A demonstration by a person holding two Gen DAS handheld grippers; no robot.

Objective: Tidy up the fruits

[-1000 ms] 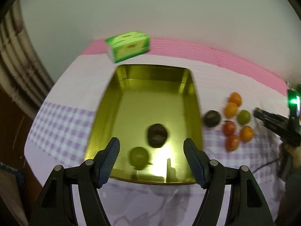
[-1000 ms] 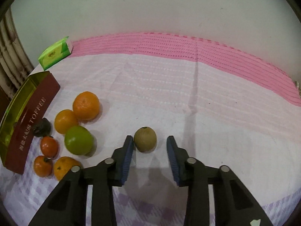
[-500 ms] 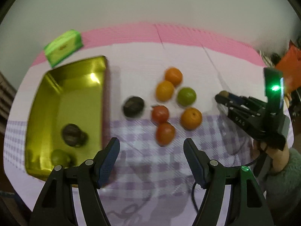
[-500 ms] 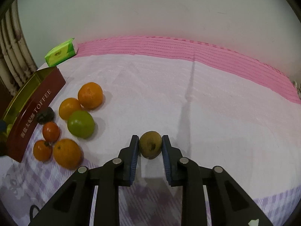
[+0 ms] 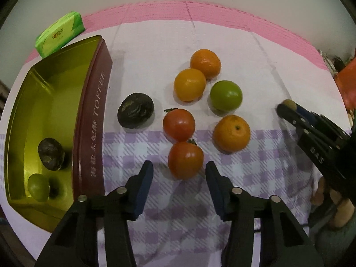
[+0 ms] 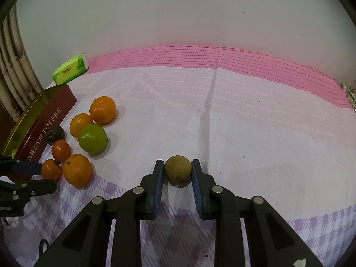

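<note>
Right gripper (image 6: 177, 174) clamped on a small brown fruit (image 6: 177, 173), jaws narrow against both sides, well right of the toffee tin (image 5: 89, 115). Left gripper (image 5: 179, 183) with jaws wide, straddling the nearer red tomato (image 5: 185, 159) without touching. Loose on the table (image 6: 244, 122) right of the tin: a second tomato (image 5: 178, 124), three oranges (image 5: 231, 132), a green fruit (image 5: 226, 95) and a wrinkled dark fruit (image 5: 135, 110) just beside the tin wall. Inside the tin already: one dark fruit (image 5: 51, 153), one small green one (image 5: 38, 187).

Likely trouble: round brown fruit slipping from flat pads during the carry. Closing on the tomato could nudge its touching neighbour and start a roll; too hard a squeeze would probably bruise it.
</note>
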